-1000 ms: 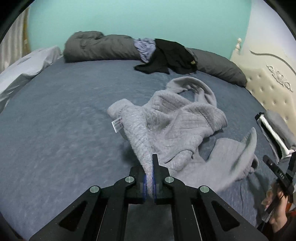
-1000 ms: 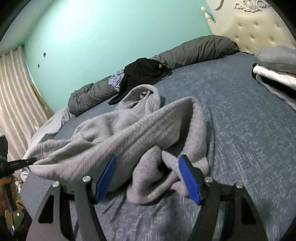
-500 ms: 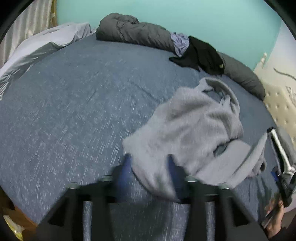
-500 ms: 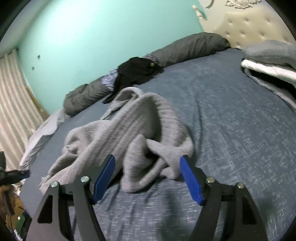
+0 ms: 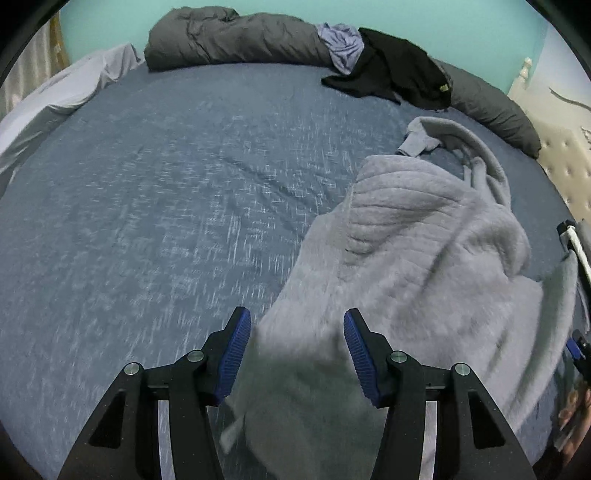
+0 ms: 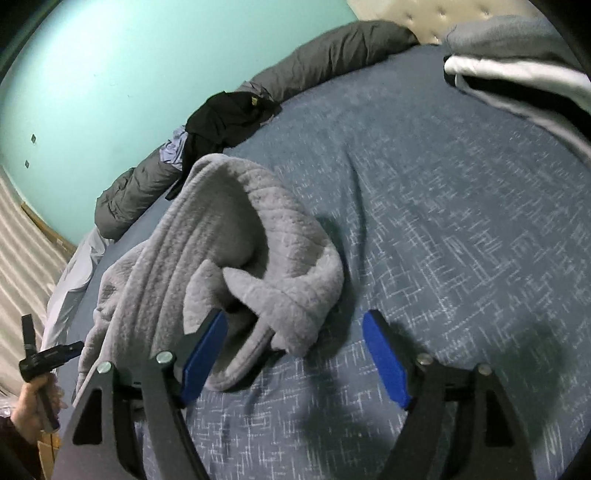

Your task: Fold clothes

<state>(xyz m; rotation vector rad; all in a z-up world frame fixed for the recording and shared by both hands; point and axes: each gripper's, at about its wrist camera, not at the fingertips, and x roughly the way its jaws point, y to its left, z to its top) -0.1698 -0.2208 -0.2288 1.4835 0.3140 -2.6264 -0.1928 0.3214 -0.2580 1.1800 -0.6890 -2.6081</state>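
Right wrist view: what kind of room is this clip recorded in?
Most likely a bedroom. A wide bed with a blue flecked sheet fills the view, a cream tufted headboard stands at its far end, and a long dark grey rolled duvet lies along the turquoise wall.

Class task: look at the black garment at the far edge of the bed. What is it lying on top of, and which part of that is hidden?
The black garment lies draped over a long dark grey rolled duvet, beside a lilac cloth. The duvet shows on both sides; the stretch beneath the garment is covered.

grey quilted sweater (image 5: pixel 417 236), blue-flecked bedsheet (image 5: pixel 166 192)
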